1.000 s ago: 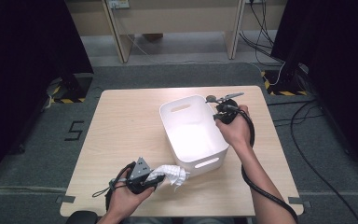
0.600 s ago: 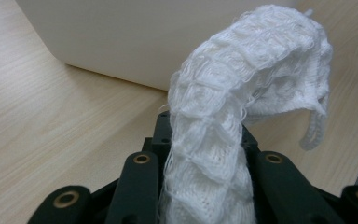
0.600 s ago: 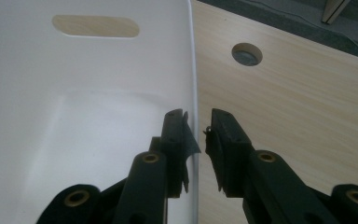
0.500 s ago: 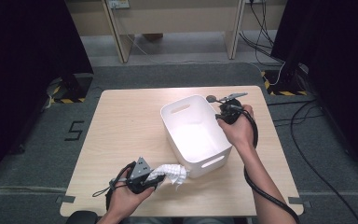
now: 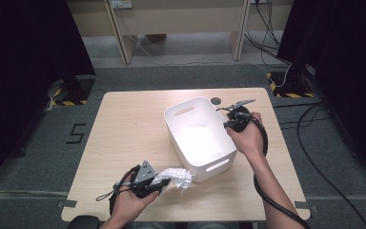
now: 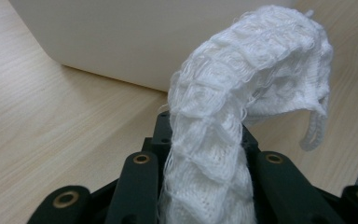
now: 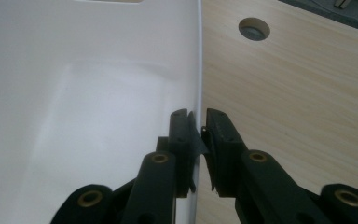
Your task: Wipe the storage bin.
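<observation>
Your left gripper [image 5: 159, 183] sits near the table's [image 5: 124, 129] front edge with its jaws clamped on a white knitted cloth [image 5: 174, 175]. In the left gripper view the cloth [image 6: 242, 116] rises from between the jaws, arches forward and droops to one side, with a loose strand hanging off its far end. Just ahead of those jaws stands the white plastic bin [image 5: 198, 136]; the cloth's free end lies just beside the bin's near corner, and you cannot tell whether they touch.

Your right gripper [image 5: 228, 125] is at the bin's right wall. In the right gripper view its jaws straddle the rim of the bin [image 7: 98, 93], one pad inside and one outside; they have just been closing, and the inner pad lies against the wall while a thin gap shows at the outer one. Past the outer jaw, a round grommet hole [image 7: 254, 29] sits in the tabletop.
</observation>
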